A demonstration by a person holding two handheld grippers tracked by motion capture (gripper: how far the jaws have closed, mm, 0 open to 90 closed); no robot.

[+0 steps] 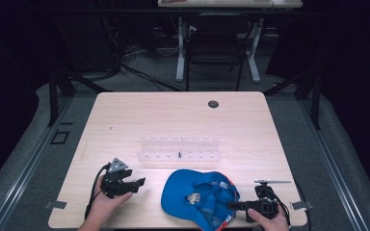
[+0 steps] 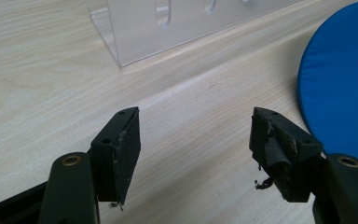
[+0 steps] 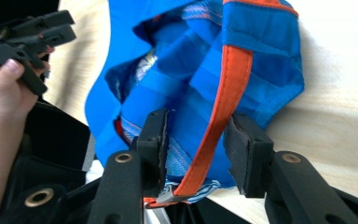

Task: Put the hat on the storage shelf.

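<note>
Blue cap sits upside down at the table's 6 o'clock edge. The right gripper has its jaws either side of the cap's rim and orange strap, not quite clamped on it. The left gripper, at 9 o'clock from the cap, has its jaws spread wide over bare table. A clear rack is at 12 o'clock from the cap.

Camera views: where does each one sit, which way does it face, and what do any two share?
High view: above the person's side, facing forward and down on the table; both hands and grippers enter at the bottom.
Left gripper view: on the left gripper, facing bare tabletop between open fingers.
Right gripper view: on the right gripper, facing the blue cap; the orange strap runs between its fingers.
Shared: all three show the cap.
</note>
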